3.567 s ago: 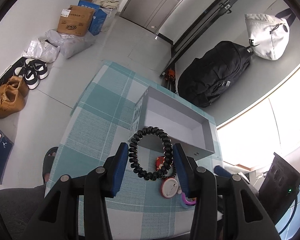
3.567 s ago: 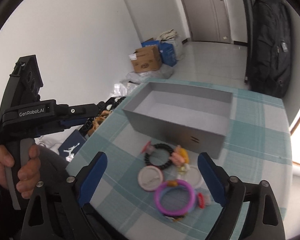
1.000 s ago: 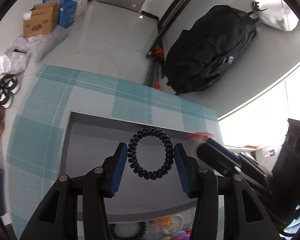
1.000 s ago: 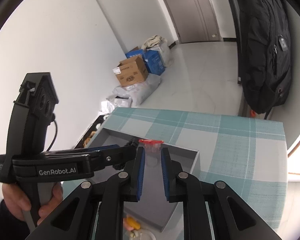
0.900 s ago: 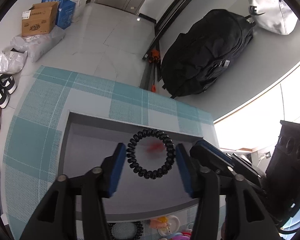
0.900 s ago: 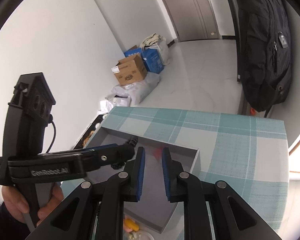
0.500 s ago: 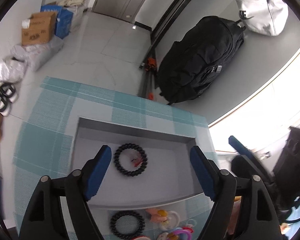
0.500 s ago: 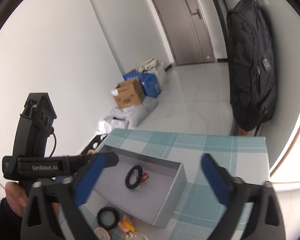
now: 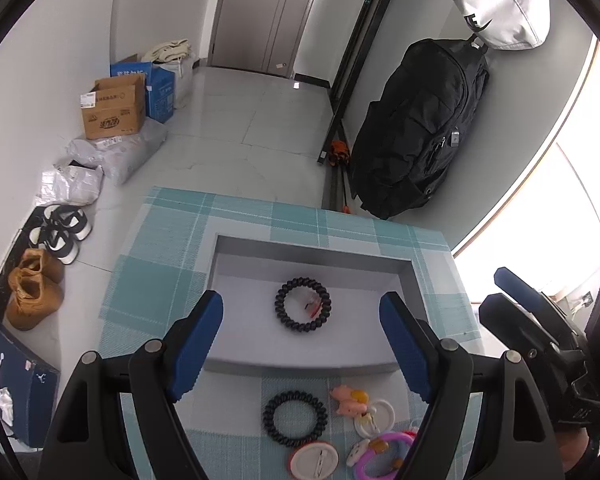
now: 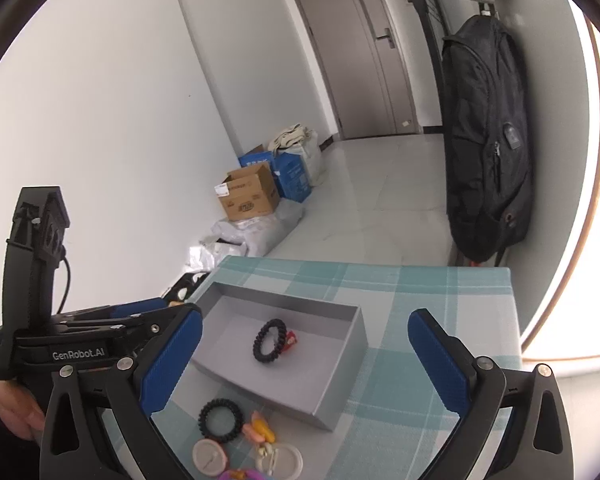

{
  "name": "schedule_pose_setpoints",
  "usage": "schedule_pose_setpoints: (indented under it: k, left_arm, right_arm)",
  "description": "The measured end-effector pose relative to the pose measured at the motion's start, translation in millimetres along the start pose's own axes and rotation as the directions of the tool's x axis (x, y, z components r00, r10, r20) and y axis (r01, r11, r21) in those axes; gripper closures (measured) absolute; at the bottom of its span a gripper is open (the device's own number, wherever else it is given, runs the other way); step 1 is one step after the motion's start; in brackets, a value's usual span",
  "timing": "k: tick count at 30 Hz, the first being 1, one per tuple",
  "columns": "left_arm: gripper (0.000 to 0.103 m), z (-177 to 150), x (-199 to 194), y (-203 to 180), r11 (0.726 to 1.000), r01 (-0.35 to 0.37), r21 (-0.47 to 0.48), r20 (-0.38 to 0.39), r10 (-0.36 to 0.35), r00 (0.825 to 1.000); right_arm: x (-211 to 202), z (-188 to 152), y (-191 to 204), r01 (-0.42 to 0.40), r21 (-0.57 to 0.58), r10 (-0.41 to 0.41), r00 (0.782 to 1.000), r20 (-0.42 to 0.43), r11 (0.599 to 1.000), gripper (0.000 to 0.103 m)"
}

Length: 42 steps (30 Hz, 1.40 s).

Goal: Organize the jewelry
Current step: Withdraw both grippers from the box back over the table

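Note:
A grey open box [image 9: 312, 249] [image 10: 300, 392] sits on the teal checked tablecloth [image 9: 160, 272]. Inside it lie a black spiral ring [image 9: 303, 310] [image 10: 270, 340] and a small red piece [image 9: 314, 307] [image 10: 291, 340]. My left gripper [image 9: 300, 304] hangs open above the box's near side, nothing between its blue pads. My right gripper [image 10: 304, 320] stands wide open over the box, also empty. In front of the box lie a second black spiral ring [image 9: 295, 418] [image 10: 221, 418], a pink and yellow charm [image 9: 348, 398], white discs and a purple ring [image 9: 380, 456].
The table ends just beyond the box; past it is bare floor. A black backpack [image 9: 416, 128] leans on the right wall. Cardboard boxes [image 9: 114, 112], bags and shoes [image 9: 36, 288] line the left wall. A hand [image 10: 12, 408] holds the left gripper's handle.
Both grippers opened and let go: the black spiral ring and the red piece now lie in the box. Both grippers pulled back and rose, so more of the table shows.

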<state>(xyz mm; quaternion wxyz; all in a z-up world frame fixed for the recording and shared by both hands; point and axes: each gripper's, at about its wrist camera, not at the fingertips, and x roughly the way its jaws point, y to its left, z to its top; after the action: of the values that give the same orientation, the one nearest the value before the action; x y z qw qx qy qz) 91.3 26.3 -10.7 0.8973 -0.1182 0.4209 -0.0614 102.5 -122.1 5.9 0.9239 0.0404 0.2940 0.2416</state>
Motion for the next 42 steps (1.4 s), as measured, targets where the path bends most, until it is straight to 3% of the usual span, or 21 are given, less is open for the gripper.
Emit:
schedule_pose_setpoints:
  k: [7,12,25,28,30,34,42]
  left_arm:
    - [0.026,-26.2,-17.4,-8.2,0.997,-0.075,0.035,0.021,0.074,0.997]
    - [0.025,-46.6,-17.4,-9.6,0.996,-0.069,0.052,-0.011,0.07,0.997]
    - [0.026,-81.6,2.9,-4.2,0.997,-0.067,0.046,-0.182,0.074,0.981]
    - [0.026,-85.9,0.2,-13.3,0.994,-0.058,0.093,-0.17,0.073,0.983]
    - [0.026,-89.3,8.7,-19.5,0.989,-0.059,0.138,-0.206,0.087,0.975]
    - [0.026,-94.7,19.5,-14.3,0.991,-0.053,0.125,-0.256,0.084,0.963]
    - [0.026,-97.8,25.3,-20.8,0.971,-0.123,0.206,-0.232,0.17,0.958]
  right_arm:
    - [-20.2,-18.1,0.1,0.024,0.019,-0.024,1.0,-0.005,1.0,0.0]
    - [-33.5,-28.5,0.4,0.045,0.034,-0.044,0.999,-0.022,0.998,0.0]
    - [-39.5,-60.1,-0.4,0.118,-0.003,-0.118,0.987,-0.112,0.993,0.0]
    - [-39.3,-63.2,0.8,0.121,-0.011,-0.121,0.986,-0.117,0.993,0.0]
    - [-38.6,-64.3,0.2,0.12,-0.009,-0.12,0.985,-0.12,0.993,0.0]
    - [-37.6,-65.0,0.9,0.126,-0.015,-0.127,0.984,-0.122,0.992,0.0]
    - [-38.4,-65.4,0.8,0.123,-0.016,-0.124,0.985,-0.12,0.992,0.0]
